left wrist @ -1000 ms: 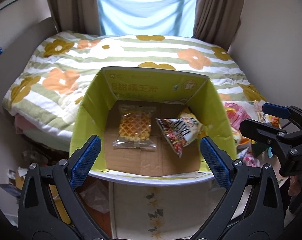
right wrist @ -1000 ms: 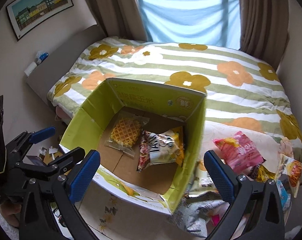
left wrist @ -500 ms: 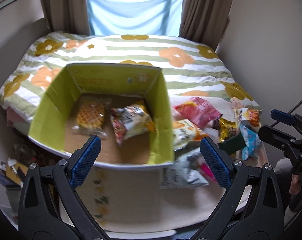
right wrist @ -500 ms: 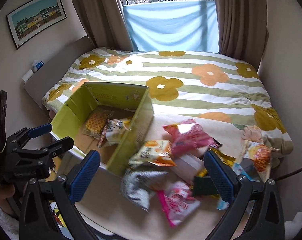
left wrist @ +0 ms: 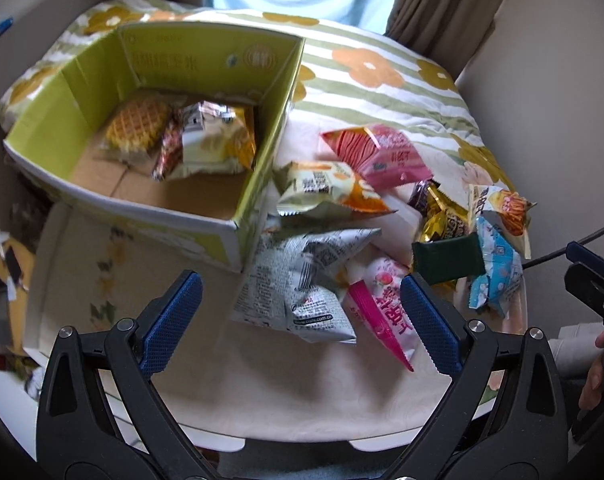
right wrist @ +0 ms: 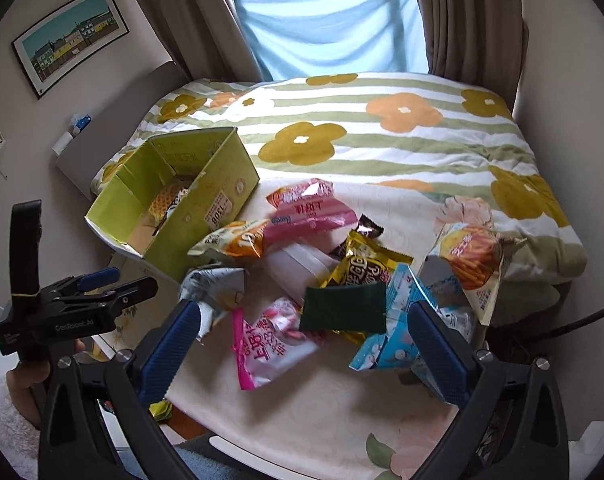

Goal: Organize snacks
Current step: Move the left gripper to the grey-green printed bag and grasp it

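Both the left gripper (left wrist: 300, 322) and right gripper (right wrist: 308, 350) are held wide-fingered and empty over snack packets (right wrist: 274, 340) scattered beside the box (left wrist: 258, 168).

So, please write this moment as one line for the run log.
left gripper: open, empty | right gripper: open, empty | green box: holds waffle pack, one bag | loose snack packets: on table, none gripped

Matt cardboard box (left wrist: 238, 236), glossy crinkled foil snack packets (right wrist: 278, 340), soft quilted cloth bedspread (right wrist: 382, 144)
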A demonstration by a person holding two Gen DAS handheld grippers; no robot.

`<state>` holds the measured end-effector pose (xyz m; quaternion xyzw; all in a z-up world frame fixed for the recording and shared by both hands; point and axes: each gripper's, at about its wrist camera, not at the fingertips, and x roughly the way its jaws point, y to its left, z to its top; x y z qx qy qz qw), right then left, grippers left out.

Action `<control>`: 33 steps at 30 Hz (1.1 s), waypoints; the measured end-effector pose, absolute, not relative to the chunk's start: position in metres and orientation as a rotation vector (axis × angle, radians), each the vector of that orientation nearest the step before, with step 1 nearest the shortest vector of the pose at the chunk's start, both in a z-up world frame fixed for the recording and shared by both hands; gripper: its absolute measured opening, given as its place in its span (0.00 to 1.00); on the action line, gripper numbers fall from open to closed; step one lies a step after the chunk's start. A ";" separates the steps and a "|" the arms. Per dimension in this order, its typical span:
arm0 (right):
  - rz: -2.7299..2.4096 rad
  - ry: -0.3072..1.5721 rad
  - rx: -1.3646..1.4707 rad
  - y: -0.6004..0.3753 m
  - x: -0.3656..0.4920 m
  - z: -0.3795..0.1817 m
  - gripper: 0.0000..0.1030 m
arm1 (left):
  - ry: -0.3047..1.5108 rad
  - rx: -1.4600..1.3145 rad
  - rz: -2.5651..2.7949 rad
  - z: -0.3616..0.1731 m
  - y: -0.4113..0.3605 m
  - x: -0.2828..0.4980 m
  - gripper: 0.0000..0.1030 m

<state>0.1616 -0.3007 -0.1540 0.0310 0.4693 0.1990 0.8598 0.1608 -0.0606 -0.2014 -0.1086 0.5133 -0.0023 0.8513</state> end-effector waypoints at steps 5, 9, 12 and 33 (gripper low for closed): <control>0.439 1.022 0.090 -0.300 0.166 -0.183 1.00 | 1.121 -0.261 -0.007 -0.240 -0.055 0.172 0.96; 0.461 1.067 0.133 -0.291 0.166 -0.211 1.00 | 1.147 -0.289 -0.019 -0.265 -0.050 0.180 0.96; 0.469 1.090 0.165 -0.285 0.164 -0.225 1.00 | 1.161 -0.326 -0.036 -0.280 -0.046 0.186 0.96; 0.369 1.250 0.406 -0.269 0.167 -0.283 1.00 | 1.204 -0.329 -0.115 -0.305 -0.062 0.196 0.53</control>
